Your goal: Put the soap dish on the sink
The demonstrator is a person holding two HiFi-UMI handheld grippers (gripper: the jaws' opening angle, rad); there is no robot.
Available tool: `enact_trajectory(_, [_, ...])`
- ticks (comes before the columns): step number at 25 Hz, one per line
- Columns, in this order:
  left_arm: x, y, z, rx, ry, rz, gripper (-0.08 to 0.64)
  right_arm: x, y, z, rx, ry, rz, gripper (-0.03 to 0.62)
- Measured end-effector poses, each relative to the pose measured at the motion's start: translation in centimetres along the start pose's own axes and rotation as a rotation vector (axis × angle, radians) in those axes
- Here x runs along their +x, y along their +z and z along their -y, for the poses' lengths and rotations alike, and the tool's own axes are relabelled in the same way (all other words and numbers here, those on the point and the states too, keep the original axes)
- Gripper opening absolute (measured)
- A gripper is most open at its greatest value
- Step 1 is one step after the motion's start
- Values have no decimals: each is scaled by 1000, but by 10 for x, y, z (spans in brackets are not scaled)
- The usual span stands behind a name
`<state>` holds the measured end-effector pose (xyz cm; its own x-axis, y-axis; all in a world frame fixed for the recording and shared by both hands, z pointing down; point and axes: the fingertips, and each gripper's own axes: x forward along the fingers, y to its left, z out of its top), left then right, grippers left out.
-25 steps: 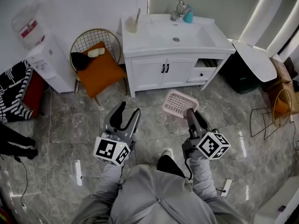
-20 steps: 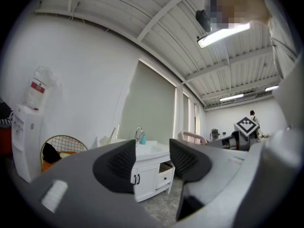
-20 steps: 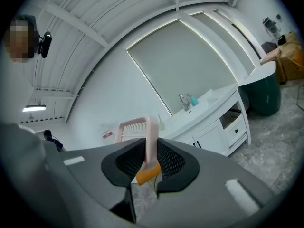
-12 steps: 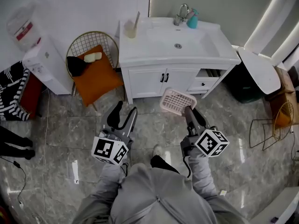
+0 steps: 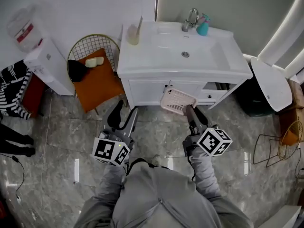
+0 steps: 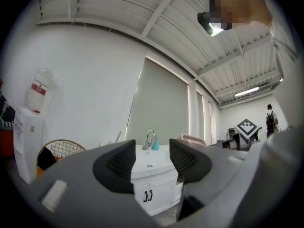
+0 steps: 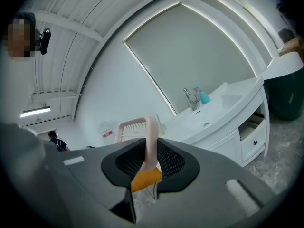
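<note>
Your right gripper point(image 5: 189, 111) clamps the rim of the pink soap dish point(image 5: 176, 100) at frame centre, in the air just before the white sink point(image 5: 156, 56) above it — carried close, not yet set down — while your left gripper point(image 5: 124, 117) hangs empty, jaws apart.

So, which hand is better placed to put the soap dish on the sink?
The right: the right tongs are shut on the soap dish, just in front of the sink. The left tongs stand open and empty.
</note>
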<state>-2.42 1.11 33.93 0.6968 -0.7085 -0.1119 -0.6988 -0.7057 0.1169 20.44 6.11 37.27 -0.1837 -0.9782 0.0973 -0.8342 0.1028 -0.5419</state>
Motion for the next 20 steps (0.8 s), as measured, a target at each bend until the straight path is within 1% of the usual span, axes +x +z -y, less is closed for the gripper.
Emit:
enact_trajectory(5, [27,-8,-10,0,26,-22,241,33,7,20,4,9,-31,74])
enact_trajectory(9, [54,-15,-29,6,40,-38,241,69,9,34,11,14,-51,74])
enact_trajectory(16, [124,-21,-87,5,43,-23,241,159,19,55,9,17,-73,75])
enact_trajectory(20, [164,-15,-123,2,39,-17,241,215,28,60,-4,9,-95,74])
